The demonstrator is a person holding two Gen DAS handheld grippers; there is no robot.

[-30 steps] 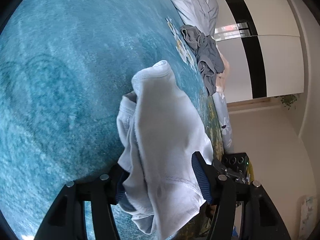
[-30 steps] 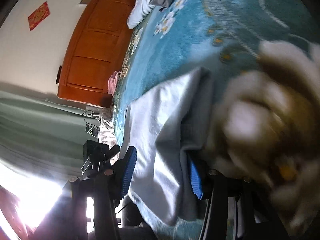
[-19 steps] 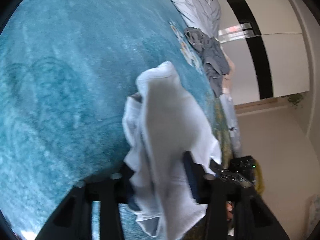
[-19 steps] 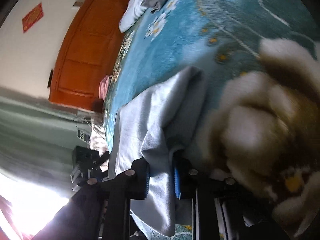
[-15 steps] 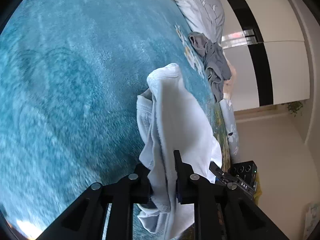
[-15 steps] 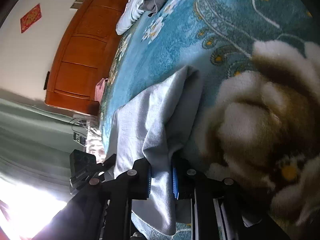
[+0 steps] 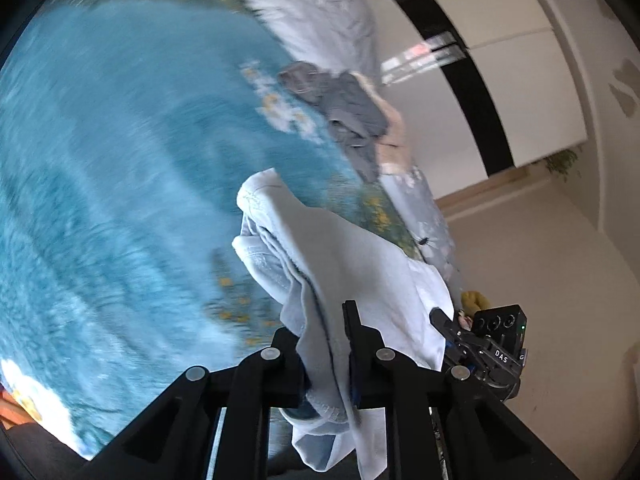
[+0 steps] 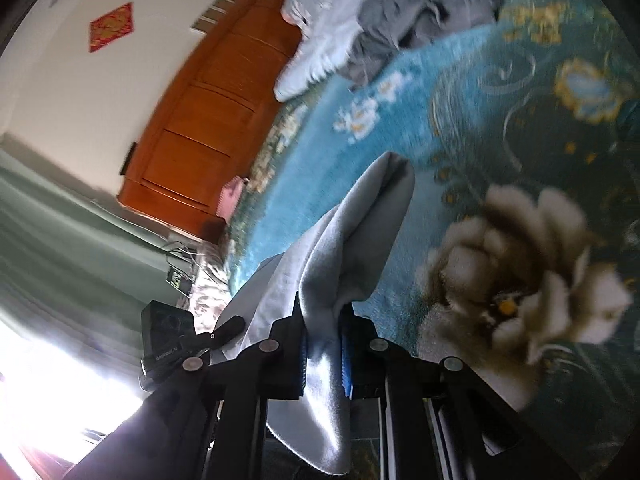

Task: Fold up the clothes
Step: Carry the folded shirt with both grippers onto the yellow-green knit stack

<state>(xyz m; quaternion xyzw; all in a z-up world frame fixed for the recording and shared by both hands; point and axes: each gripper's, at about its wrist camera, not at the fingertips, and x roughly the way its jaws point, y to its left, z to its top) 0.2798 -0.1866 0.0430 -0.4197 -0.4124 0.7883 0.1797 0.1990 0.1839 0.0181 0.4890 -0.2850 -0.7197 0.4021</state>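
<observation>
Both grippers, left gripper (image 7: 326,354) and right gripper (image 8: 322,354), gaping a second ago, now clamp the pale blue cotton garment (image 7: 344,264) (image 8: 340,248); lift begun over teal floral blanket (image 7: 120,160).

Left tool (image 7: 326,344): jaws wide apart a second ago, now clamped on the pale blue garment (image 7: 340,264).
Right tool (image 8: 322,346): likewise closed onto the cloth.
Garment: lifted off the teal blanket (image 7: 120,160), hanging bunched between both tools.
Views: swung, now motion-blurred.
</observation>
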